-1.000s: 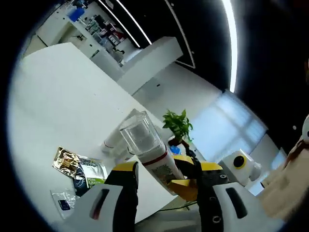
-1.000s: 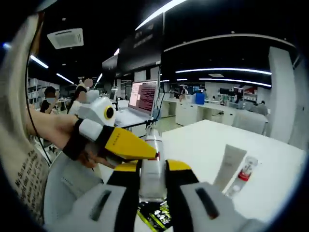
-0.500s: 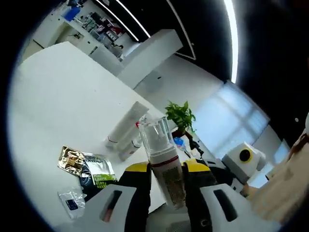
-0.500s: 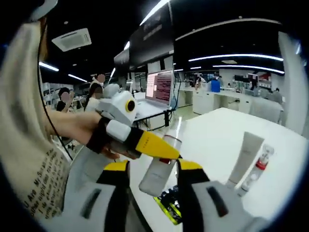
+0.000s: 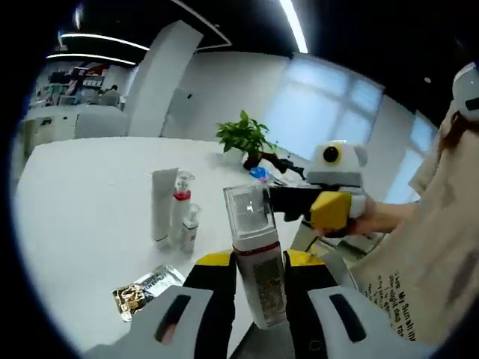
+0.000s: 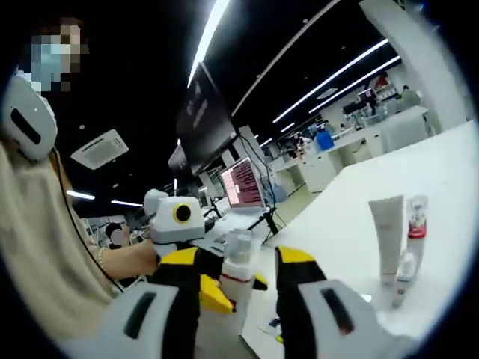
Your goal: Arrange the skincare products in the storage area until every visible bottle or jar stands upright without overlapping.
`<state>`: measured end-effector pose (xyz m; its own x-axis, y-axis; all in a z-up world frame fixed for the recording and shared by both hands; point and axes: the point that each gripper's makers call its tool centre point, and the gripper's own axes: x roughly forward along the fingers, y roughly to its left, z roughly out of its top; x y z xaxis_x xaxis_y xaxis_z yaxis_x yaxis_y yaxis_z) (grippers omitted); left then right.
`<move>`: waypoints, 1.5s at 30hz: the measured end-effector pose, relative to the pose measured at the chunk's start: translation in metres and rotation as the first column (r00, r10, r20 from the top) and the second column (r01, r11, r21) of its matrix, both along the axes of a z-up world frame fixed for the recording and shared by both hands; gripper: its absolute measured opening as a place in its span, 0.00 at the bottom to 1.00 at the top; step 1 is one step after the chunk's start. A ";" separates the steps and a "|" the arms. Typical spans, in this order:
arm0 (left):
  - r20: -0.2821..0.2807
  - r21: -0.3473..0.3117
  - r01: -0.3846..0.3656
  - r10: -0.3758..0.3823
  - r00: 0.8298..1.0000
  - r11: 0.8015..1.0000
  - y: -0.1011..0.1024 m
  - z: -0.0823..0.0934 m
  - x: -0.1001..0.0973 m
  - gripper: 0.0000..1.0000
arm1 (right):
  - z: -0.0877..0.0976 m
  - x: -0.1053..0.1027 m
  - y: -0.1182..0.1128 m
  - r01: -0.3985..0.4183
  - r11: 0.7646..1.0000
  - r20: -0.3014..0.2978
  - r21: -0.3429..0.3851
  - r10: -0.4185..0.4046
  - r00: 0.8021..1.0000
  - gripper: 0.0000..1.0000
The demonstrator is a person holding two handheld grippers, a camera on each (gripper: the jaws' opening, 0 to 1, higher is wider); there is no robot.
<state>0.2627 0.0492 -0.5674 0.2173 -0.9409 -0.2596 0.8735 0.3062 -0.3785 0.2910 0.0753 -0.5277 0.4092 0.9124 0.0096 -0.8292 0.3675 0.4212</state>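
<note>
Bottle [image 5: 254, 258] clamped in left gripper [image 5: 254, 262], right gripper [image 6: 238, 258] spread

Open-plan office or lab: white desks [image 5: 82, 202], monitor [image 6: 243, 183], ceiling strip lights [image 6: 212, 30].

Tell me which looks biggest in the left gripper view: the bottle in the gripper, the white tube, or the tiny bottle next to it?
1. Clear-capped bottle, though it looks big partly because it is nearest the camera.
2. White tube, standing on the table.
3. Tiny bottle, smallest.
</note>
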 end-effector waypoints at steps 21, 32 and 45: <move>0.243 0.173 -0.013 -0.030 0.969 0.985 -0.008 -0.002 0.020 0.29 | 0.014 0.005 -0.011 0.168 0.974 0.206 -0.151 -0.135 0.969 0.21; 0.295 0.307 -0.005 -0.090 0.951 0.952 -0.019 -0.029 0.025 0.21 | -0.008 0.010 -0.009 0.254 0.926 0.275 -0.280 -0.176 0.945 0.21; 0.311 0.349 0.012 -0.128 0.942 0.937 -0.026 -0.051 0.049 0.18 | -0.025 0.028 -0.025 0.274 0.921 0.228 -0.278 -0.213 0.950 0.26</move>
<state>0.3122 0.0234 -0.6179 0.2809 -0.8249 -0.4906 0.9534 0.2983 0.0444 0.3188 0.0506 -0.5527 0.6369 0.7558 -0.1518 -0.7506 0.6529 0.1016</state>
